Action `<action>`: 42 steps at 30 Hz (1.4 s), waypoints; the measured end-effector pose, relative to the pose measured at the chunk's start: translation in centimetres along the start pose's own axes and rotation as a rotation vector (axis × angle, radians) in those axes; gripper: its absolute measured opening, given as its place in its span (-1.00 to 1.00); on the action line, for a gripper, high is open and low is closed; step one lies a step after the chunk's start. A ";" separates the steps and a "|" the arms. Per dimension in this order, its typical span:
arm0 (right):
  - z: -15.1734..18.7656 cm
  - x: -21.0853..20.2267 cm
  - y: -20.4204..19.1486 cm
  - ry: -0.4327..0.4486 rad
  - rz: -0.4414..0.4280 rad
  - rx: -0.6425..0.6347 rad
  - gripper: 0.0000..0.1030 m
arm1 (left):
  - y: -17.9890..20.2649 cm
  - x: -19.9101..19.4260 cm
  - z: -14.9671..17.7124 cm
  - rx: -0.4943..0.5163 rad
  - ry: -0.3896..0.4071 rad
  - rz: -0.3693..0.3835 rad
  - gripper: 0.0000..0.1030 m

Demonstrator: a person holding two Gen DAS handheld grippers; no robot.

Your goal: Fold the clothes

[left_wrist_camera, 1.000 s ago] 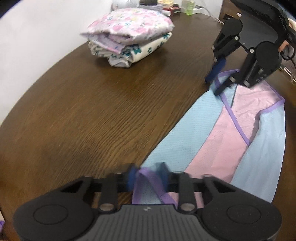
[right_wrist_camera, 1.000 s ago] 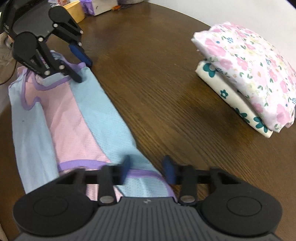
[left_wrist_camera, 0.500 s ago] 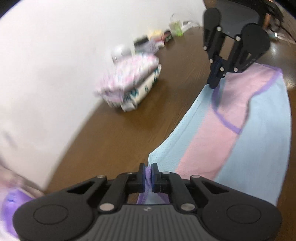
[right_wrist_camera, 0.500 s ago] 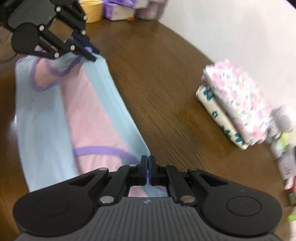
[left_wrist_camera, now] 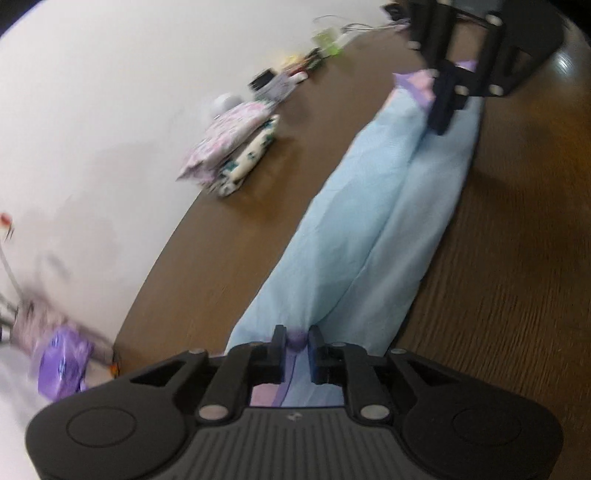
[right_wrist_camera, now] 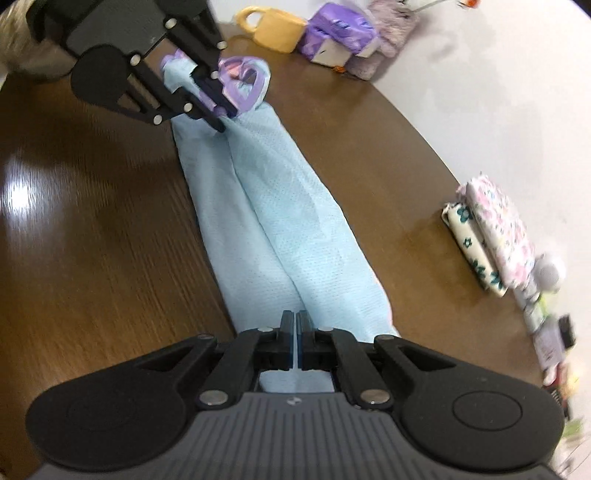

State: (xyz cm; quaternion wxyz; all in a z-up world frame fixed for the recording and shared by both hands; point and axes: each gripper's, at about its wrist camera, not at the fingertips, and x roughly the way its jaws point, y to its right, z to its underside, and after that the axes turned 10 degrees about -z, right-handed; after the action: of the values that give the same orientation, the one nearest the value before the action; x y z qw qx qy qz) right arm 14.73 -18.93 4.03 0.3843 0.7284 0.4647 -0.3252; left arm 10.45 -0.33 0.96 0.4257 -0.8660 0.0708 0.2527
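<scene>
The light blue garment [left_wrist_camera: 373, 225] is stretched in a long, narrow band above the dark wooden table [left_wrist_camera: 509, 280], doubled lengthwise so that two blue panels meet along a central crease, with its purple trim bunched at both ends. The left gripper [left_wrist_camera: 295, 338] pinches one end, its fingers drawn narrow around a wad of purple trim, and a little pink fabric shows beneath them. The right gripper [right_wrist_camera: 296, 321] clamps the opposite end, its fingers pressed almost together on a thin blue edge. In the right wrist view the far end of the garment gathers into purple loops at the left gripper's fingers, close to the table's far rim. To the side away from the wall, the table lies bare and glossy beside the garment, leaving wide open room there. On the wall side, a stack of folded floral clothes [right_wrist_camera: 487, 240] sits well apart from the garment, near the curved table edge. Small bottles and clutter [right_wrist_camera: 550, 325] line that same edge beyond the stack, too blurred to identify. A yellow mug [right_wrist_camera: 275, 31] and a purple packet [right_wrist_camera: 334, 37] stand at the far end of the table by the white wall [left_wrist_camera: 110, 110]; what the mug holds cannot be seen.
</scene>
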 end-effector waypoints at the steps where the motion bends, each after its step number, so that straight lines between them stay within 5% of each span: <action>1: 0.3 -0.4 0.3 0.021 -0.011 0.043 -0.94 | -0.7 -0.2 0.1 -0.040 -0.006 0.007 -0.48; 5: 1.6 -2.1 3.0 0.113 -0.038 0.241 -0.87 | -3.6 -1.1 0.3 -0.223 -0.012 0.048 -0.20; 12: 4.3 -1.5 7.9 0.207 -0.037 0.547 -0.65 | -6.5 0.5 -1.3 -0.478 -0.012 0.125 -0.15; 20: 6.3 0.3 7.6 0.213 -0.030 0.594 -0.42 | -4.5 4.4 -0.9 -0.504 -0.125 0.190 -0.22; 30: 8.9 -0.8 8.9 0.257 0.073 0.686 -0.31 | -4.3 4.7 0.2 -0.552 -0.114 0.189 -0.21; 37: 11.8 -2.3 12.1 0.307 0.158 0.923 -0.08 | -4.1 4.3 0.4 -0.558 -0.106 0.173 -0.21; 42: 13.1 -1.2 14.1 0.285 0.079 1.031 -0.12 | -4.0 4.2 0.3 -0.548 -0.098 0.166 -0.21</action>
State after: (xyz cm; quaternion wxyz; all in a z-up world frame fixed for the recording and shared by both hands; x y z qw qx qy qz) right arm 25.83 -34.60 2.25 -0.0784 0.8765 0.2644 -0.3945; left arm 15.29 2.79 1.47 0.1568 -0.9267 0.0499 0.3379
